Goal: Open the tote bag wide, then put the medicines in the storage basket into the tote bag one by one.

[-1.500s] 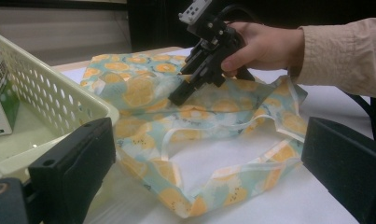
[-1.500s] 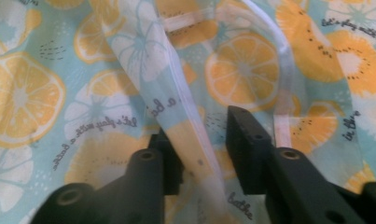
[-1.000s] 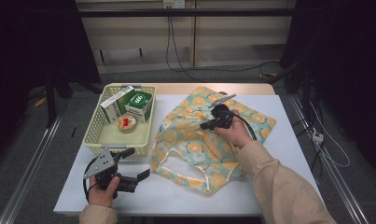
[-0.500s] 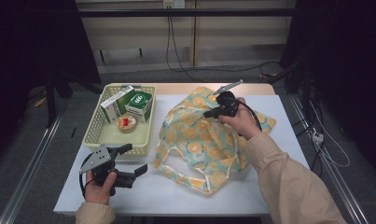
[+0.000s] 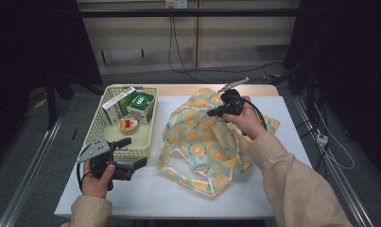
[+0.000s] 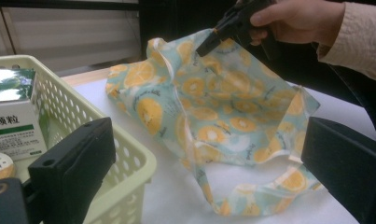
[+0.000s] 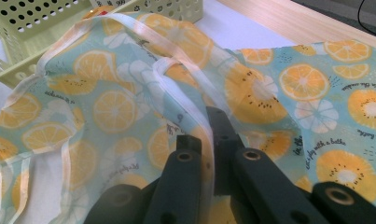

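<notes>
R gripper (image 5: 212,112) raised, fingers clamped; L gripper (image 5: 134,163) low, fingers apart.

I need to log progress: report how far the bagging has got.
Early stage. Done: the right hand-held gripper is shut on the bag, its edge raised off the table. In hand: holding it open. Left: the left hand-held gripper is open, and the boxes sit in the basket.

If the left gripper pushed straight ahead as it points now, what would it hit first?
Probably the fruit-print bag, lying dead ahead between the open left gripper jaws; the basket sits just off its side.
</notes>
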A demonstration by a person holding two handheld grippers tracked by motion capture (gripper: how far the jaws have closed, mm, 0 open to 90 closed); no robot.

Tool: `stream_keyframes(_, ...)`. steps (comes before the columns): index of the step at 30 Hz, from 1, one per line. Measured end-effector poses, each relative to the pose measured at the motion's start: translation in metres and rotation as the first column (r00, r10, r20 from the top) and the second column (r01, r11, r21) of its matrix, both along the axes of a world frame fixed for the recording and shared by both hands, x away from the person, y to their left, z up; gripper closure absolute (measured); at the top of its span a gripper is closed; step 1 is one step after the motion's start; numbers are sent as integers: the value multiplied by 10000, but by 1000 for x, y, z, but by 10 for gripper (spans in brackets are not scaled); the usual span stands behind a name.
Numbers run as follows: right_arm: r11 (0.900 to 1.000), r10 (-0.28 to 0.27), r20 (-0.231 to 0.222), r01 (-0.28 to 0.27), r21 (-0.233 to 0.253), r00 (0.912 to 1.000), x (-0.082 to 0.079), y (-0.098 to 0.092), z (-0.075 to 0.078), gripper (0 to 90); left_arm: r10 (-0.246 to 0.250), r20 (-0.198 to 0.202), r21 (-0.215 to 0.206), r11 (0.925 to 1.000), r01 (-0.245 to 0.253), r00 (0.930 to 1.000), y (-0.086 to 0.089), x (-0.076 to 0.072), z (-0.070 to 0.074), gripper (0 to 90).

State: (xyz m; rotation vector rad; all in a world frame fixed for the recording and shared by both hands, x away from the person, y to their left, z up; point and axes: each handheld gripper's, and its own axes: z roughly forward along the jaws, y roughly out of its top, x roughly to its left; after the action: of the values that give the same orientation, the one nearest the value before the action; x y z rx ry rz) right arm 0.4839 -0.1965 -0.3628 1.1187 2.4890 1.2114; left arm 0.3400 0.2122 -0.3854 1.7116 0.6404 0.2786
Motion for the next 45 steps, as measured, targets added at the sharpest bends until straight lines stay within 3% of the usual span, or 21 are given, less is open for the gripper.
stream_keyframes(11,9997,-177,72,176,189,9998,1,-9,6,900,269,-106,188,9995,-267,9996,11,22,16,26)
stream_keyframes(24,9999,-91,19,90,46,10000,-1,-9,5,900,513,-507,653,9967,-479,9974,14,46,13,27)
stream_keyframes(31,9999,-88,15,88,93,10000,0,-9,4,900,680,-477,746,9951,-644,9965,18,63,20,28)
stream_keyframes(38,9997,-201,48,201,140,9998,1,-14,5,900,910,-530,1326,9877,-833,9944,21,84,25,29)
stream_keyframes(41,9995,-281,46,280,167,9996,1,-17,7,900,877,-599,1301,9883,-793,9943,21,94,23,29)
stream_keyframes(45,9993,-317,100,315,215,9994,0,-22,10,900,991,-650,1722,9812,-867,9930,20,106,19,31)
